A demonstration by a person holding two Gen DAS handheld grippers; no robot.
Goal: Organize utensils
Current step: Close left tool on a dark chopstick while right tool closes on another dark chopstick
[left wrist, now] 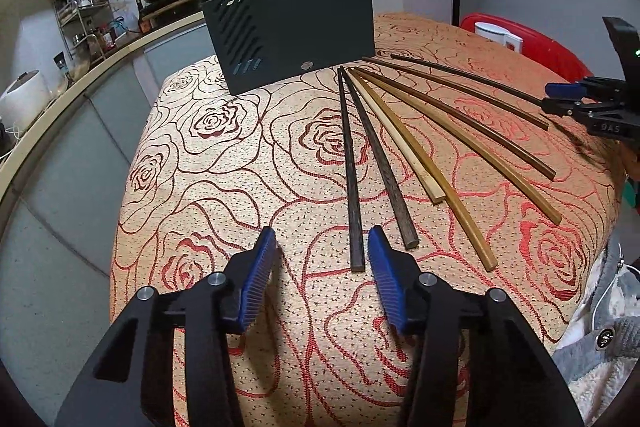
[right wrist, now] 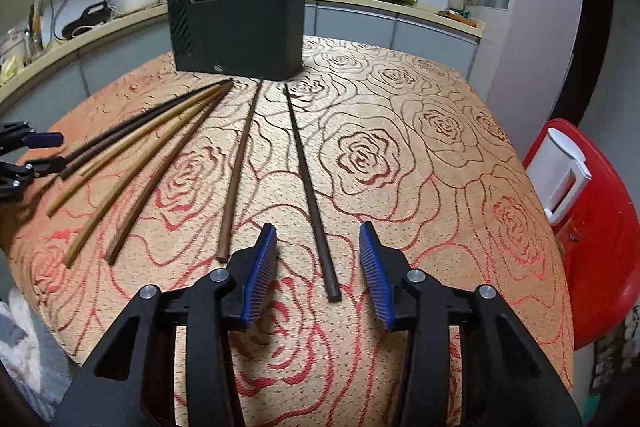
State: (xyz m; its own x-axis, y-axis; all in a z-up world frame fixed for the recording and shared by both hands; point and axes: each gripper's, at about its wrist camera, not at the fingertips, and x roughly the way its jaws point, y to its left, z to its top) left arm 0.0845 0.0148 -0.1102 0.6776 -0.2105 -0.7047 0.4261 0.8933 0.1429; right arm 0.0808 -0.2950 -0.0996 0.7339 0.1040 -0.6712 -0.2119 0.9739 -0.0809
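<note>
Both the left gripper [left wrist: 323, 247] and right gripper [right wrist: 318, 243] are held wide open and empty above loose wooden chopsticks [left wrist: 416, 151] fanned before the dark rectangular plastic holder [left wrist: 296, 39] at the far edge of the rose-patterned tablecloth [left wrist: 224, 167].

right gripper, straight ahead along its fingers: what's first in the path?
Most likely the thin dark brown wooden chopstick, whose near end already lies between the open right gripper fingers. Beyond it stands the dark grey plastic utensil holder. Height above the cloth is unclear.
</note>
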